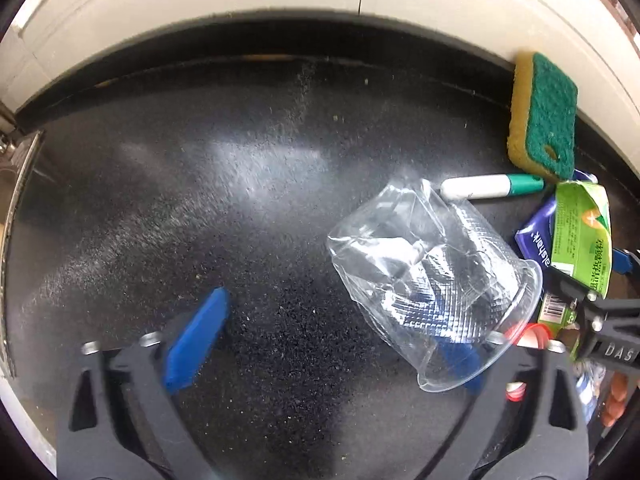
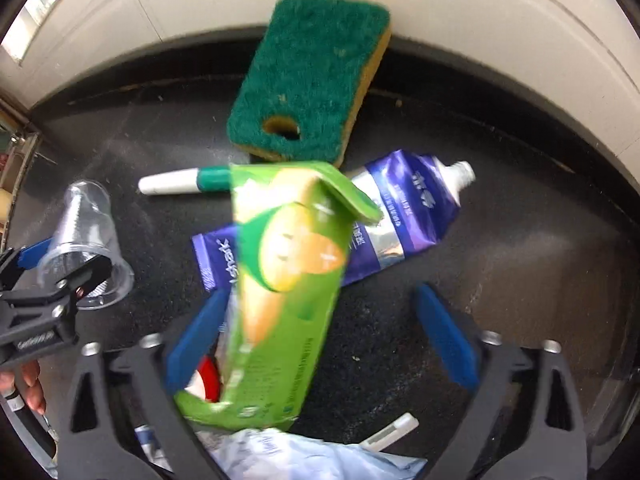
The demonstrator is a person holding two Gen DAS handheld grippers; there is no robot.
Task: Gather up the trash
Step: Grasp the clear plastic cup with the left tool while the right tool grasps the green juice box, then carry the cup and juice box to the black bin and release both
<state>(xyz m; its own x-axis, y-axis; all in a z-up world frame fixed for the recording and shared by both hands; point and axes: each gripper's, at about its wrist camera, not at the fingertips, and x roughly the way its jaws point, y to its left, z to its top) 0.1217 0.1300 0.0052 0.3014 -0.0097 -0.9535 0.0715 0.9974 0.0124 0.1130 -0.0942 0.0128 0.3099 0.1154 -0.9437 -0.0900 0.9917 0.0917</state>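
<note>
A crushed clear plastic cup (image 1: 434,276) hangs on the right finger of my left gripper (image 1: 324,344), whose jaws stand wide open; the finger is inside the cup's mouth. The cup also shows in the right wrist view (image 2: 86,240). A green carton (image 2: 284,292) stands tilted between the wide-open jaws of my right gripper (image 2: 320,340), leaning against the left finger; it looks blurred. It also shows at the right edge of the left wrist view (image 1: 584,232). A purple toothpaste tube (image 2: 400,216) lies behind the carton on the black counter (image 1: 240,200).
A green and yellow sponge (image 2: 308,88) leans against the cream back wall. A white and green marker (image 2: 180,182) lies beside it. A red-capped item (image 2: 206,380), a pale blue wrapper (image 2: 312,460) and a white stick (image 2: 392,432) lie near the front edge.
</note>
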